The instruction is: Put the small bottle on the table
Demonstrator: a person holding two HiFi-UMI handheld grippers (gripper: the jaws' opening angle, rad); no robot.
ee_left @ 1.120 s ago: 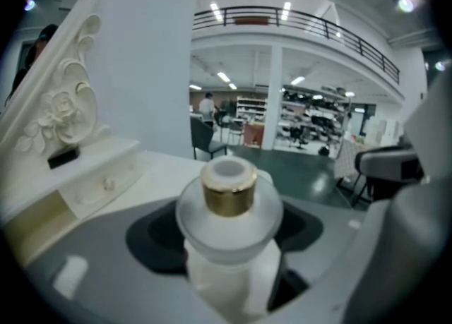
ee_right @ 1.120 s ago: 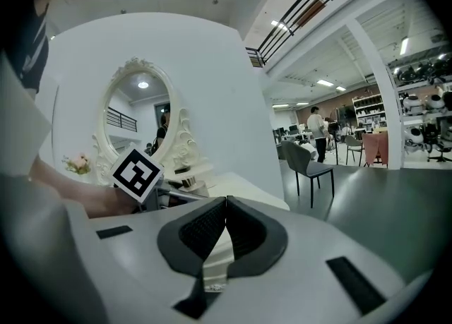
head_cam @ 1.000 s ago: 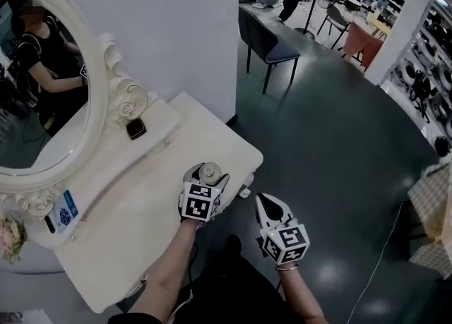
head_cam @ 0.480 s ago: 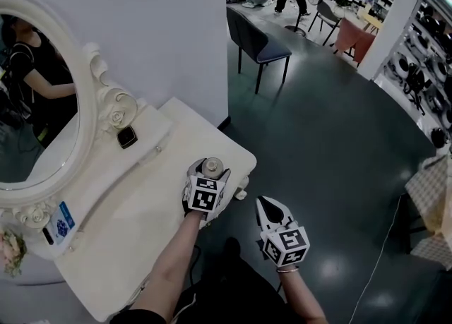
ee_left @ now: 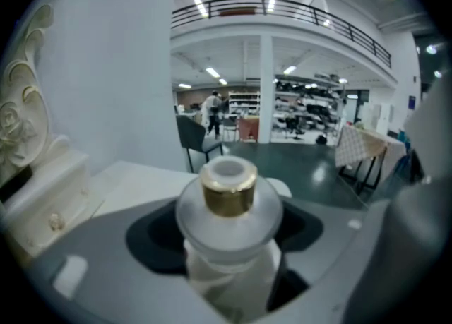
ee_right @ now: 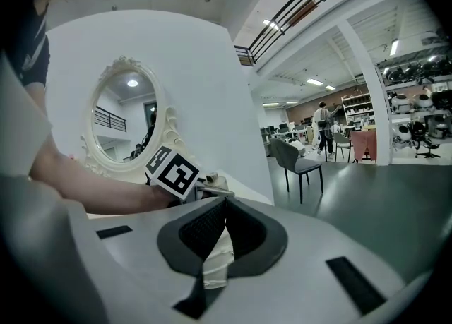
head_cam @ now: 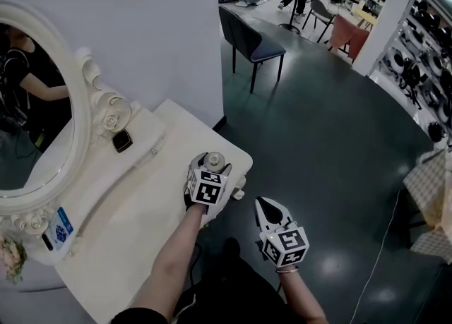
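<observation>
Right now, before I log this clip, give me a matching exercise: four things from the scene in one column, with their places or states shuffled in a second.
Things:
1. small bottle
2. right claw
3. mirror
4. chair

Places or states:
A. standing on the dark floor
B. shut and empty, off to the side of the table
C. gripped in the left claw at the table's corner
D. upright at the table's back

Pairs: 1-C, 2-B, 3-D, 4-A
</observation>
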